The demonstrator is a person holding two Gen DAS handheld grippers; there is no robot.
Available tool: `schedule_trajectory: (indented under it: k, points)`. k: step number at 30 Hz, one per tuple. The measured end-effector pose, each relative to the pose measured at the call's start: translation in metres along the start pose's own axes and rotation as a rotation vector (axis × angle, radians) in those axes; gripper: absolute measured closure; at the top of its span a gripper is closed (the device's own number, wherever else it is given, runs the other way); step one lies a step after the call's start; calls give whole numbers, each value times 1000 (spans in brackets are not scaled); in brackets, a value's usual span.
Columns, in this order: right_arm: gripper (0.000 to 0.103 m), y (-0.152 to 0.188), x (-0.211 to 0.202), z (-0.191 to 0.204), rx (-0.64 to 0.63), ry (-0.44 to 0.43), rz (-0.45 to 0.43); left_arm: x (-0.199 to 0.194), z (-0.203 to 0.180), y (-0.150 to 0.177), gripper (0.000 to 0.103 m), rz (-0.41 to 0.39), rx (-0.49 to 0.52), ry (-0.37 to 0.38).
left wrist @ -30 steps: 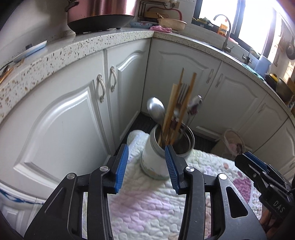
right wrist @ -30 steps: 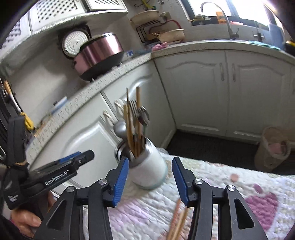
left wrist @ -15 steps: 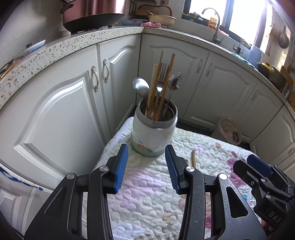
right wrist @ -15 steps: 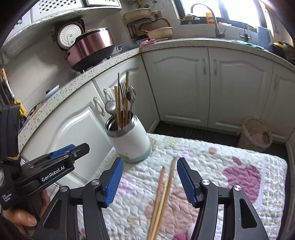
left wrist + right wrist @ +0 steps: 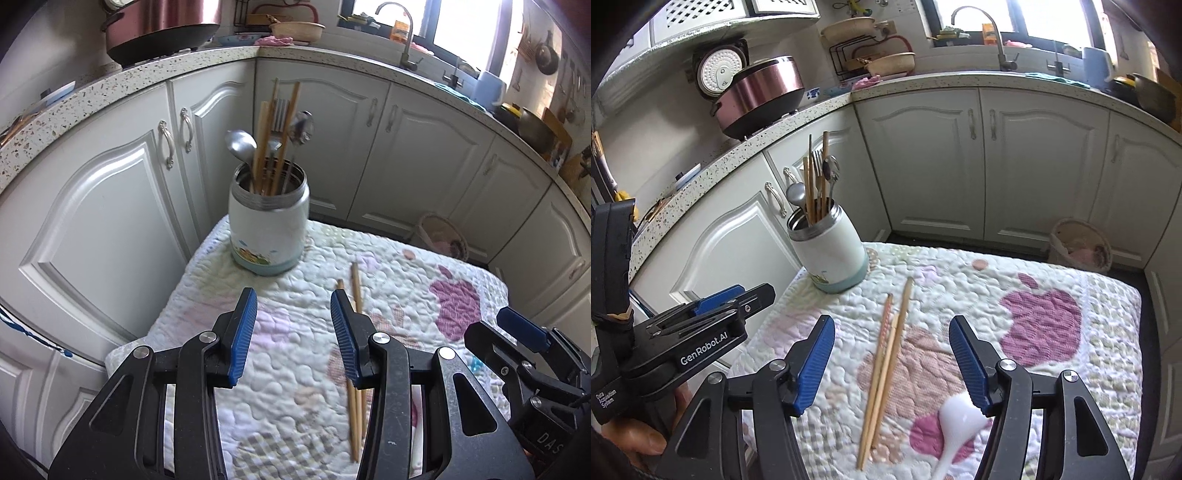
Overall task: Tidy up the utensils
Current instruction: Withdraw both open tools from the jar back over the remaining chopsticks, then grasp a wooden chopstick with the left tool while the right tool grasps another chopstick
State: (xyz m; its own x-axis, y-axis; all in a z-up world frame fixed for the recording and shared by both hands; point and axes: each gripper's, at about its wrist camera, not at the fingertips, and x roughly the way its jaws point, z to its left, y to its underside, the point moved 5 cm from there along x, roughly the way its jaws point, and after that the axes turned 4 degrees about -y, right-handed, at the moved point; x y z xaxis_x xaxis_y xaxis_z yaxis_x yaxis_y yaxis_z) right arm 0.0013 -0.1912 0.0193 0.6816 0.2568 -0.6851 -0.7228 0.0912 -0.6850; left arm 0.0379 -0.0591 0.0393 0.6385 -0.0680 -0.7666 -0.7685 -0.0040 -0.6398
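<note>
A white utensil jar (image 5: 268,229) stands at the far left corner of the quilted table; it also shows in the right wrist view (image 5: 831,251). It holds chopsticks, spoons and a fork. Loose wooden chopsticks (image 5: 884,365) lie on the quilt, also seen in the left wrist view (image 5: 355,354). A white plastic spoon (image 5: 955,424) lies near my right gripper's right finger. My left gripper (image 5: 293,332) is open and empty, short of the jar. My right gripper (image 5: 892,363) is open and empty above the chopsticks.
The quilted cloth (image 5: 1034,295) covers a small table with edges close on the left and far sides. White cabinets (image 5: 960,166) and a speckled counter (image 5: 110,88) with a pink pot (image 5: 761,96) surround it. A basket (image 5: 1078,245) sits on the floor.
Both grippers have pulled back from the jar, which now looks smaller and farther away. More of the quilt, the loose chopsticks and the white spoon have come into view.
</note>
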Motion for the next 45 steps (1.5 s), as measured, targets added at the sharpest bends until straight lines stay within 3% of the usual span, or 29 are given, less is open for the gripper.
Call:
schedule_trajectory:
  k: [17,25,29,38,45]
  points:
    - [39,26,-28,-30,33,48,11,-9,-33,20,62,17,57,35]
    - [39,42,-22,-56,84,58,53,7,-14,19,62,113,-56,158]
    - [39,56,-10,-77,124,77,105,29,1,23,62,199,-126,196]
    - [39,96,35,-101,186,57,279,75,10,41,62,319,-178,199]
    - [39,89,53,-98,166,39,300,109,-1,36,62,346,-206,196]
